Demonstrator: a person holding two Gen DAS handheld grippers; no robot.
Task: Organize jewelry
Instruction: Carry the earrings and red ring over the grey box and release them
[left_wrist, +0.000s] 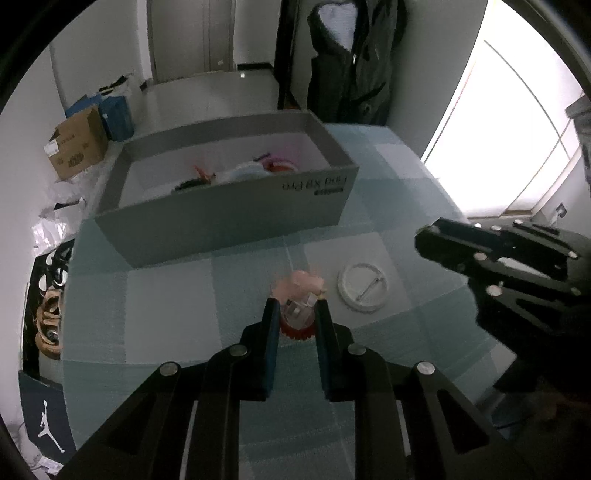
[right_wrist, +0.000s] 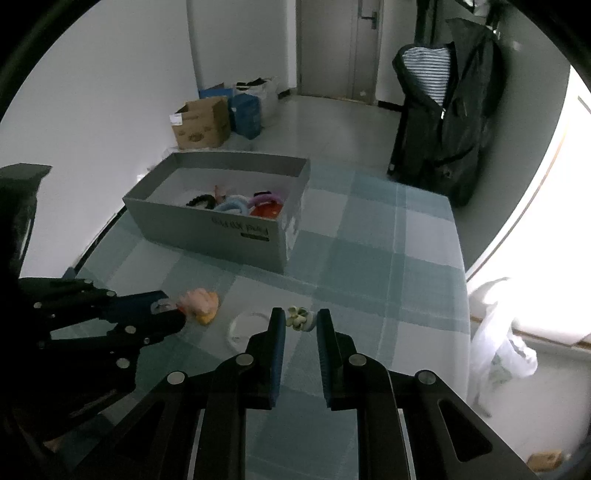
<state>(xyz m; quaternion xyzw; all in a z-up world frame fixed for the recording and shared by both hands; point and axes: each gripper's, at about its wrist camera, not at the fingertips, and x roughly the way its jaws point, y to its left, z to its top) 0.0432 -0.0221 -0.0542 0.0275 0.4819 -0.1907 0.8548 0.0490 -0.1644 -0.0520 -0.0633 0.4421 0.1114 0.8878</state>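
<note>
Grippers clamp trinkets: left hand-held gripper (left_wrist: 295, 314) pink plush charm (left_wrist: 302, 295), right hand-held gripper (right_wrist: 300, 320) pale flower clip (right_wrist: 298, 318)

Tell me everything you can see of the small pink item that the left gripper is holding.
The pink hair accessory looks like a soft, pale pink ornament, with a clear plastic part, a red toothed edge below and an orange bit at one side. It sits low over the checked tablecloth, pinched between the blue pads of the left gripper, beside the white round badge. Blur hides finer detail.

Both grippers point steeply downward: the left gripper (left_wrist: 295, 308) fingers clamped together, the right gripper (right_wrist: 298, 319) apparently clamped too, side by side.
</note>
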